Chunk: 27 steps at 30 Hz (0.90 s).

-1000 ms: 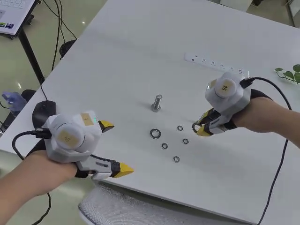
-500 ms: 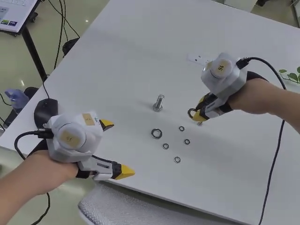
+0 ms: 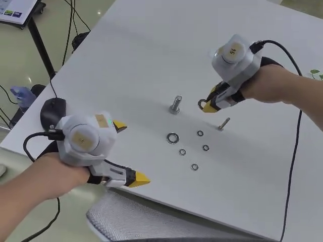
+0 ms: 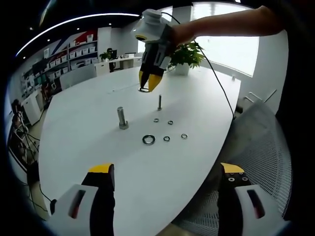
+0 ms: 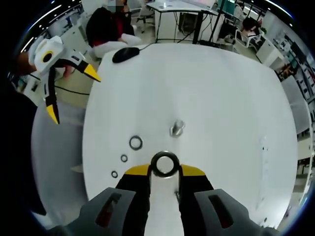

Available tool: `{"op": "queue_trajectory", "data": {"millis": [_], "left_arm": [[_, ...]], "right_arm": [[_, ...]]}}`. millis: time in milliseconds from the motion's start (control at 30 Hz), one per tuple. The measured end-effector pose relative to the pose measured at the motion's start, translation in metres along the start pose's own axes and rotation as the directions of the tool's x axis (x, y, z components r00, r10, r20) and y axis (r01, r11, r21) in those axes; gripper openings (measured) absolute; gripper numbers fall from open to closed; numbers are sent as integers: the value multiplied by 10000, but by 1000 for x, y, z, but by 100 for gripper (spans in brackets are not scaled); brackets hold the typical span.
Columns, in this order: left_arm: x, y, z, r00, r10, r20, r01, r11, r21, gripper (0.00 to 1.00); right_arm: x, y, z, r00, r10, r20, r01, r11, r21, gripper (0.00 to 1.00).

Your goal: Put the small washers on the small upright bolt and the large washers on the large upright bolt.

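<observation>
Tabletop (image 3: 126, 65) is finished smooth white, faint sheen. Bright bare metal is seen on the large bolt (image 3: 175, 105), the washers (image 3: 172, 137) beside it and the large washer (image 5: 164, 163) held in the right claw (image 5: 164, 172). Claw shell: matt white plastic, yellow tips.

two bolts (image 3: 175, 105) — six washers (image 3: 172, 137)

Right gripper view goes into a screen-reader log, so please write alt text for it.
The right tool grips a washer between its yellow tips above a white table. Beyond are an upright bolt and three loose washers; the left tool hangs open at upper left.
</observation>
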State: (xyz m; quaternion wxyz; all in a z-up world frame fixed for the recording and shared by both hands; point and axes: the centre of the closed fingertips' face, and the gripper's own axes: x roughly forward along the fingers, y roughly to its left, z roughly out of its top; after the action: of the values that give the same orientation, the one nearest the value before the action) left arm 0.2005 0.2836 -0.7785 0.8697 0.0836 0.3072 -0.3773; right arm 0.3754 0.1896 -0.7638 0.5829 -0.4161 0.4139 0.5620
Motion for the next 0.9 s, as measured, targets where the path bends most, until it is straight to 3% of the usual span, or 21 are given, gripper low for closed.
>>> {"op": "queue_trajectory", "data": {"millis": [133,267,467,667,900], "left_arm": [[1,-2,0,9999,-123,51,123,9999,82,91],[4,0,-5,9998,-54,-170,57,9999,135,92],[5,2,-5,10000,-40,-33,40,10000,54,95],[9,2,-11,9996,-102,-277,97,9998,-167,99],[12,3,-8,9997,-132,-187,131,9999,-62,99]], "right_arm": [[6,-6,6,10000,-18,49,18,10000,-2,21],[12,-11,13,9999,-22,111,22,10000,-8,21],[22,-17,21,9999,15,112,-13,9999,-135,21],[31,-22,30,9999,111,97,-109,9996,-250,21],[41,-24,39,9999,134,-47,-136,9987,-489,21]]}}
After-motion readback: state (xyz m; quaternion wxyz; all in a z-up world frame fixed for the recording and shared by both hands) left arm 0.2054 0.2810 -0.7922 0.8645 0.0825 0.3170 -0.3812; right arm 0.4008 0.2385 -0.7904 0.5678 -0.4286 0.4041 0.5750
